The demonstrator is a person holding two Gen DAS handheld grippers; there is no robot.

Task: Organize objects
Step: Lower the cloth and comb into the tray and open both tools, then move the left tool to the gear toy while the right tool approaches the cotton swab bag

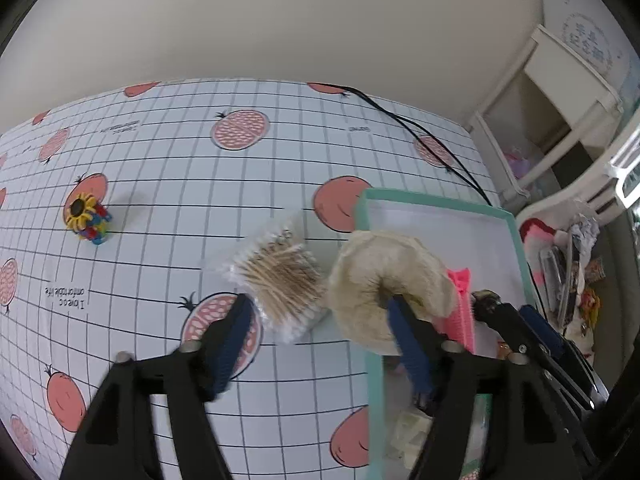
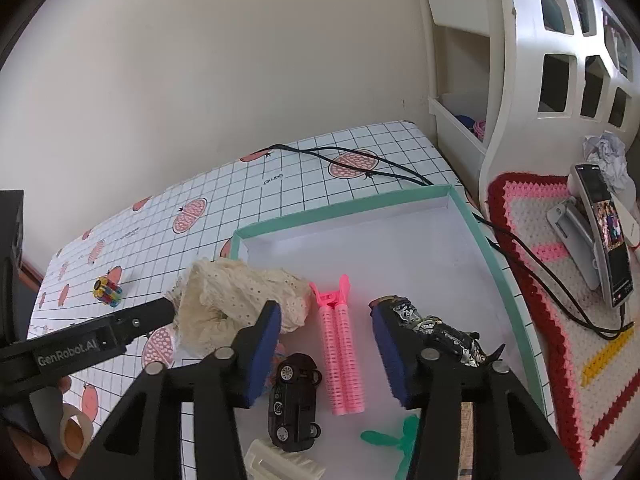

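Observation:
A cream lace scrunchie [image 1: 384, 264] [image 2: 236, 300] lies across the left rim of the teal-edged white tray [image 1: 440, 199] [image 2: 340, 216]. My left gripper [image 1: 320, 308] is open, and its right fingertip [image 1: 396, 308] touches the scrunchie's middle. A bag of cotton swabs [image 1: 280, 280] lies on the cloth between its fingers. My right gripper [image 2: 326, 316] hangs open over the tray, above a pink hair roller clip [image 2: 342, 356] [image 1: 460, 304]. A black toy car [image 2: 294, 400] and a black ornate object [image 2: 436, 332] lie in the tray beside its fingers.
A small colourful toy [image 1: 86, 216] [image 2: 107, 291] stands far left on the grid-patterned tablecloth [image 1: 168, 168]. A black cable [image 2: 360, 164] runs behind the tray. Right of the table are a crochet mat [image 2: 540, 248], a phone on a stand [image 2: 604, 236] and a white shelf [image 2: 516, 80].

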